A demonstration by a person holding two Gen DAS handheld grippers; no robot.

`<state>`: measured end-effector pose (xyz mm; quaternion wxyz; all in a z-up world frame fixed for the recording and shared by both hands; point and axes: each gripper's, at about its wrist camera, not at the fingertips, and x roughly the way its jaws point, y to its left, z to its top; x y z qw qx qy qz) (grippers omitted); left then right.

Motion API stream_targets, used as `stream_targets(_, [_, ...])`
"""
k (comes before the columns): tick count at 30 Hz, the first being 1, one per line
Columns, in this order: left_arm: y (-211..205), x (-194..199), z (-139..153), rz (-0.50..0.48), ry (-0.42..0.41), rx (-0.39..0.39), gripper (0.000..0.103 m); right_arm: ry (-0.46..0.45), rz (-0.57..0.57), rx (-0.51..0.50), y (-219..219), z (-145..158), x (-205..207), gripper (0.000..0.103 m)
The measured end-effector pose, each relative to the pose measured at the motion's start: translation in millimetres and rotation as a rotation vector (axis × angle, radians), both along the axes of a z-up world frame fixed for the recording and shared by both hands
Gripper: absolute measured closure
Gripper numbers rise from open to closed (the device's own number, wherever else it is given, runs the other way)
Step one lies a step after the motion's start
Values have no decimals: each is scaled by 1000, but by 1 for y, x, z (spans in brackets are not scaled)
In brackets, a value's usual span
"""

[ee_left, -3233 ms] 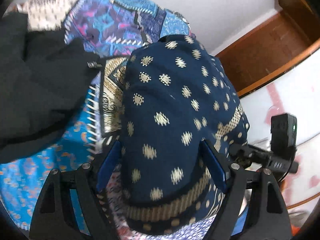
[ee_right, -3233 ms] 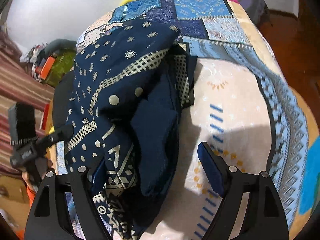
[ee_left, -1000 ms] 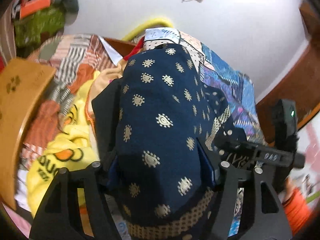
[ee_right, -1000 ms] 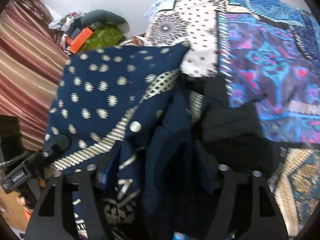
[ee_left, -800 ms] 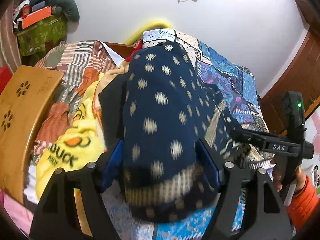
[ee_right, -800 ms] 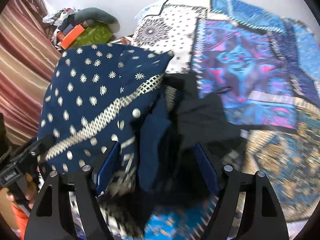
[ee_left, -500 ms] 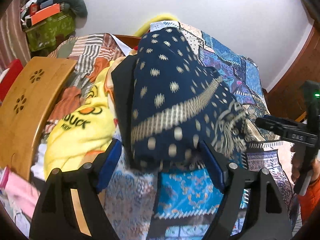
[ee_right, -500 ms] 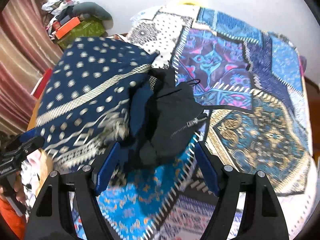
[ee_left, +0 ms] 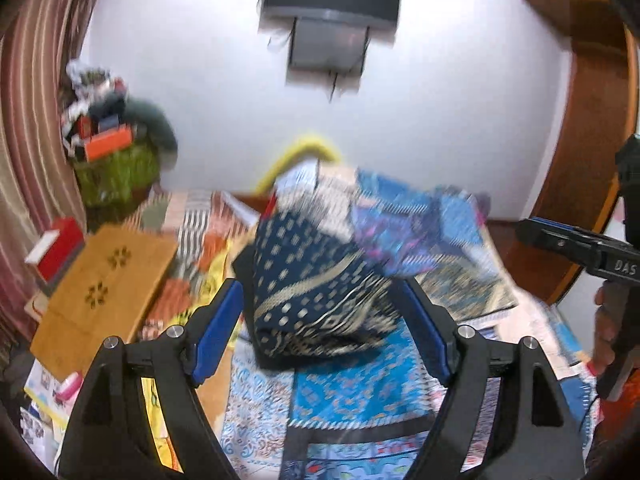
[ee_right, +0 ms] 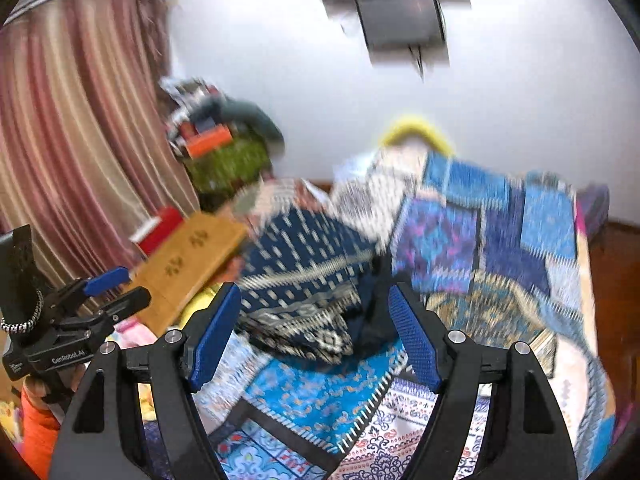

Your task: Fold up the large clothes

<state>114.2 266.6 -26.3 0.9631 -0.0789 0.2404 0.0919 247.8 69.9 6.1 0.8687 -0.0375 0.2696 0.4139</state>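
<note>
Bedspread [ee_left: 352,392] pattern, folded garment [ee_left: 316,300] motion-blurred

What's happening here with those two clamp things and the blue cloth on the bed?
A person holds a two-finger gripper in each hand to fold clothes. The folded navy gold-print garment lies on the patchwork bedspread. The left gripper and right gripper are both open and hold nothing.

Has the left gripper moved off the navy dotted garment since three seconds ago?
Yes. The left gripper has pulled back, open; the navy garment lies on the patchwork quilt.
</note>
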Motion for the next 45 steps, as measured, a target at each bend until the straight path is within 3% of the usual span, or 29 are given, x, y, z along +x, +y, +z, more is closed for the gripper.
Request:
stream_targets(4, [-28,-42,38,-5,-130,49,24,-121,15,92,-24,37,-50,30])
stream_targets(9, [-65,-104,71,31,-315,112,24,-225,16,182,-49,57,-99,30])
stream_targets(16, [-113,-159,77,120,-471,219,13,-303,-23,229,-69,55,-148,30])
stream_targets(19, [-121,-166,72,112,-468,196,12,-318,-68,223,-71,51,-154,26])
stream_targets(25, [-127,-171,61,173,-443,196,1,-345,-137,213,-76,48,-158,0])
stream_targets(35, [-117,-170,52,180,-402,124,1,-325,-160,192,-77,41,-154,0])
stream_targets(45, [-115,-165,46,191,-386,111,1,-318,-150,173,-75,39,-153,0])
